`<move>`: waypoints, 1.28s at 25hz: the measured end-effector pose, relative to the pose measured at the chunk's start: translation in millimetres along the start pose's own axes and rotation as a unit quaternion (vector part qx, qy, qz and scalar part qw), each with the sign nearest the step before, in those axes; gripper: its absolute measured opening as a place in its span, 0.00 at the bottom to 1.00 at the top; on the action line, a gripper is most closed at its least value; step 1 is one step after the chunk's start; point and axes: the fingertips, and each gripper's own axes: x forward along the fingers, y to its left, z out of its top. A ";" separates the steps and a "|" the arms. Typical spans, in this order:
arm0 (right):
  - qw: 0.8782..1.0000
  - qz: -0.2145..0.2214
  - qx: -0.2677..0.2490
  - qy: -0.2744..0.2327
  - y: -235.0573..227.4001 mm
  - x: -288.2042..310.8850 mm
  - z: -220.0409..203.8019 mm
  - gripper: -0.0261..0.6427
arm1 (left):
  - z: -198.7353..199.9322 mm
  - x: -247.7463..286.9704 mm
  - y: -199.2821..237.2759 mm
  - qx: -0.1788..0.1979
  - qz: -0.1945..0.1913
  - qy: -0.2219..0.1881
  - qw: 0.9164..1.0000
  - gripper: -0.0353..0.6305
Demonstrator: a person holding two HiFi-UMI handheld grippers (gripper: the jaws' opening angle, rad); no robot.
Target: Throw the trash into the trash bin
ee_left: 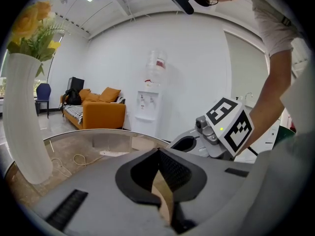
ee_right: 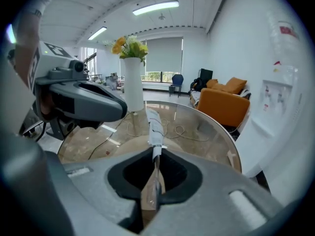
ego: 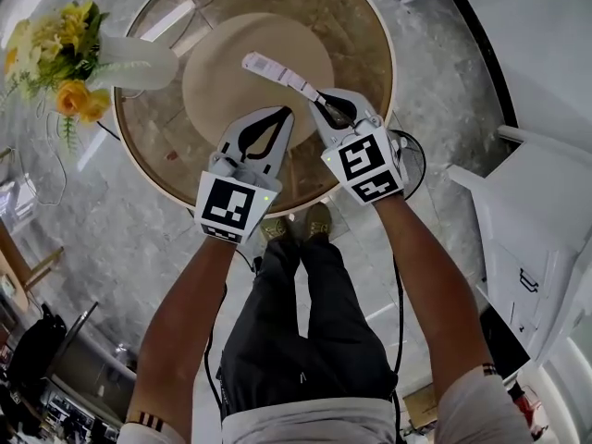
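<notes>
The right gripper (ego: 317, 98) (ee_right: 155, 155) has its jaws pressed together on one end of a long, narrow, crumpled white paper strip (ego: 276, 69) (ee_right: 154, 124). The strip sticks straight out from the jaw tips over a round glass-topped table with a pale rim (ego: 387, 40) (ee_right: 216, 132). In the head view its free end lies above the round beige disc (ego: 231, 86) at the table's middle; whether it touches the glass cannot be told.

The left gripper (ego: 284, 115) (ee_left: 158, 154) is just beside the right one, at the near edge of the table. Its jaws meet at their tips and pinch nothing, and through the gap behind the tips only the beige disc shows. The right gripper's marker cube (ee_left: 230, 124) is close by in the left gripper view.

A tall white vase (ego: 139, 63) (ee_left: 22, 122) (ee_right: 132, 85) with yellow flowers (ego: 55, 58) (ee_right: 129, 45) stands on the table's far left side, well apart from the strip. An orange sofa (ee_left: 101, 113) (ee_right: 224, 104) and a white water dispenser (ee_left: 147, 113) stand against the walls, and a white cabinet (ego: 536, 239) is on the floor to the person's right
</notes>
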 end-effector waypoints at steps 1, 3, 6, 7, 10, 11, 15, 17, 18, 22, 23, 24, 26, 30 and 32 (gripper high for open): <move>1.000 -0.004 0.003 -0.007 0.7 -4.5 2.1 0.08 | 2.0 0.2 -2.9 0.002 -0.002 -0.002 1.000 0.05; 1.000 -0.013 0.009 -0.018 2.5 -15.4 4.9 0.08 | 5.3 0.4 -10.2 0.004 -0.005 -0.005 1.000 0.05; 0.999 -0.030 0.020 -0.035 6.0 -35.6 5.3 0.08 | 8.9 -0.1 -25.5 0.008 -0.013 -0.010 1.000 0.05; 0.998 -0.038 0.027 -0.041 6.5 -43.2 4.4 0.08 | 10.2 -0.3 -32.1 0.009 -0.017 -0.012 1.000 0.05; 0.996 -0.059 0.045 -0.055 7.4 -66.3 -2.4 0.08 | 12.1 -0.3 -52.5 0.008 -0.029 -0.018 0.999 0.05; 0.995 -0.064 0.047 -0.057 8.5 -73.1 -5.7 0.08 | 11.4 -0.2 -58.5 0.011 -0.032 -0.018 0.999 0.05; 0.994 -0.076 0.043 -0.059 14.5 -97.8 -21.1 0.08 | 10.1 -0.4 -81.2 0.014 -0.046 -0.017 0.999 0.05; 0.994 -0.085 0.044 -0.059 14.2 -113.3 -29.2 0.08 | 11.3 -0.7 -94.5 0.012 -0.053 -0.018 0.998 0.05; 0.993 -0.090 0.046 -0.060 13.0 -122.3 -33.4 0.08 | 12.3 -0.6 -102.1 0.011 -0.056 -0.018 0.998 0.05; 0.990 -0.115 0.055 -0.062 3.7 -162.7 -52.8 0.07 | 18.2 1.8 -133.2 0.011 -0.074 -0.021 0.997 0.05; 0.989 -0.123 0.058 -0.062 0.6 -172.9 -58.9 0.07 | 19.6 3.1 -140.9 0.012 -0.079 -0.020 0.997 0.05; 0.988 -0.131 0.062 -0.061 -2.6 -182.7 -65.8 0.07 | 20.6 5.0 -148.5 0.013 -0.084 -0.020 0.996 0.05; 0.985 -0.146 0.071 -0.057 -8.4 -200.4 -80.8 0.07 | 21.5 9.2 -162.3 0.015 -0.092 -0.024 0.995 0.05; 0.980 -0.171 0.091 -0.043 -17.6 -228.3 -113.9 0.07 | 21.9 15.9 -185.4 0.017 -0.106 -0.025 0.994 0.05; 0.979 -0.179 0.097 -0.027 -20.7 -240.6 -134.7 0.07 | 20.8 19.6 -196.7 0.019 -0.113 -0.023 0.993 0.05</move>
